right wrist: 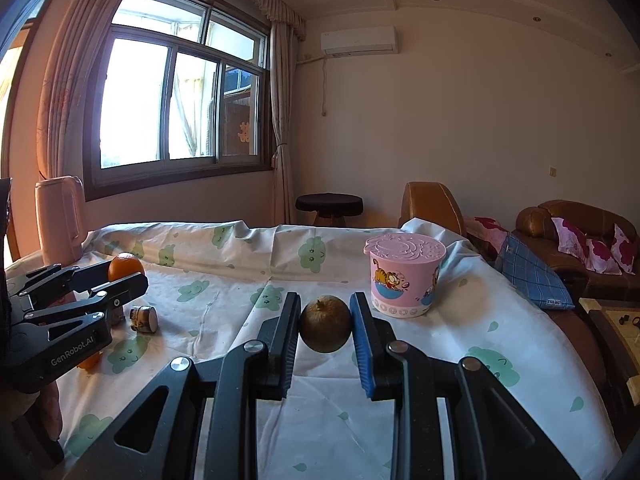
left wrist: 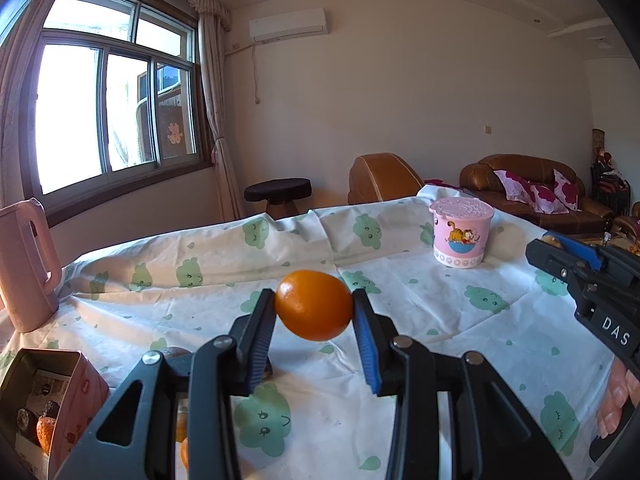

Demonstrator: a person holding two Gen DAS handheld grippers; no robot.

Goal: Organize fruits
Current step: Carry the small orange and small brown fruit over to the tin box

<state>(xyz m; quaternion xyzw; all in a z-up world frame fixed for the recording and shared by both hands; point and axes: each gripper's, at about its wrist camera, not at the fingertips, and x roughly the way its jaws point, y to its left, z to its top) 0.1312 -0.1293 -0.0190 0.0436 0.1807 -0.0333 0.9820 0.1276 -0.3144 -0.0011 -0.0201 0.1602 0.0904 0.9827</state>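
Left gripper (left wrist: 314,306) jaws clamped on a smooth, glossy orange citrus fruit (left wrist: 315,305), oval, held clear above the surface (left wrist: 400,300). Right gripper (right wrist: 325,322) jaws clamped on a dull, rough-skinned brown-green round fruit (right wrist: 326,323) with a stem nub on top, also lifted off the cloth. Ribbed jaw pads: one black, one blue. Surface is covered with a wrinkled white cloth printed with green clouds. Lidded pink plastic tub (right wrist: 403,276) with a cartoon cat sits beyond, on the right. Open pink tin box (left wrist: 52,408) at near left holds more fruit.
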